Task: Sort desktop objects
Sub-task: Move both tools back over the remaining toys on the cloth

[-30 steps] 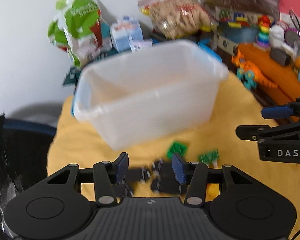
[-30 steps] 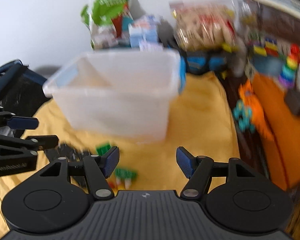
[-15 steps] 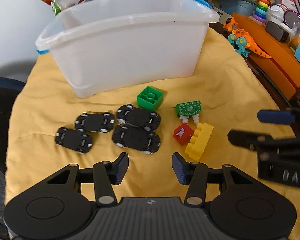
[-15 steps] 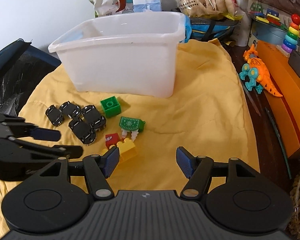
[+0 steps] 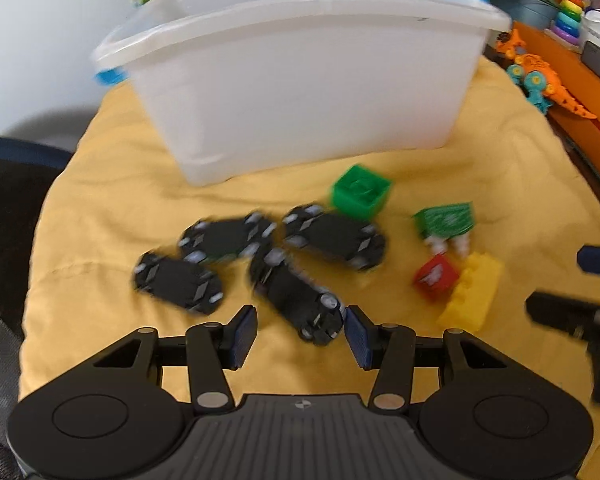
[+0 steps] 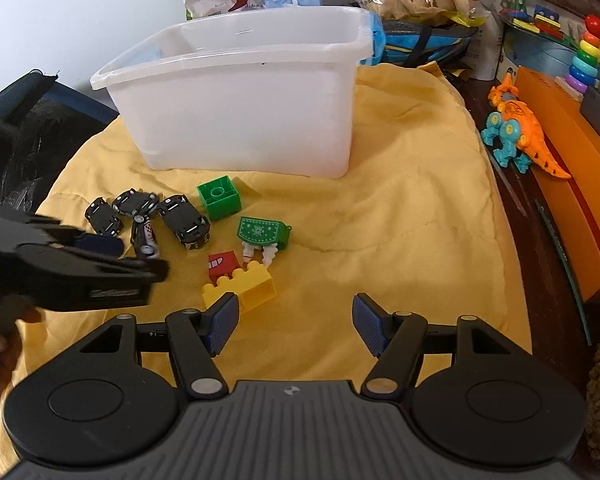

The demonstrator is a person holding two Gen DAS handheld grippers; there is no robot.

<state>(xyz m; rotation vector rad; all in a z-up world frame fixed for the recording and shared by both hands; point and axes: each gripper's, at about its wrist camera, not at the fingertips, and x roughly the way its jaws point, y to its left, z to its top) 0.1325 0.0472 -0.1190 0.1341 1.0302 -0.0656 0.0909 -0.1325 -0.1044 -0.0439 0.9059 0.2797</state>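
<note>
The left gripper is held with jaws spread around the nearest of four black toy cars. The right gripper is spread, empty, near the yellow brick. All toys are positioned before the white bin.

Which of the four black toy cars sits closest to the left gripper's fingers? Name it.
The nearest black car, lying diagonally with its end between the open left gripper pads. The other three cars lie farther back, toward the white bin.

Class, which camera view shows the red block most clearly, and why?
The right wrist view: the red block is sharp there, its white markings visible, touching the yellow brick. In the left wrist view the red block is motion-blurred, so its markings cannot be made out.
</note>
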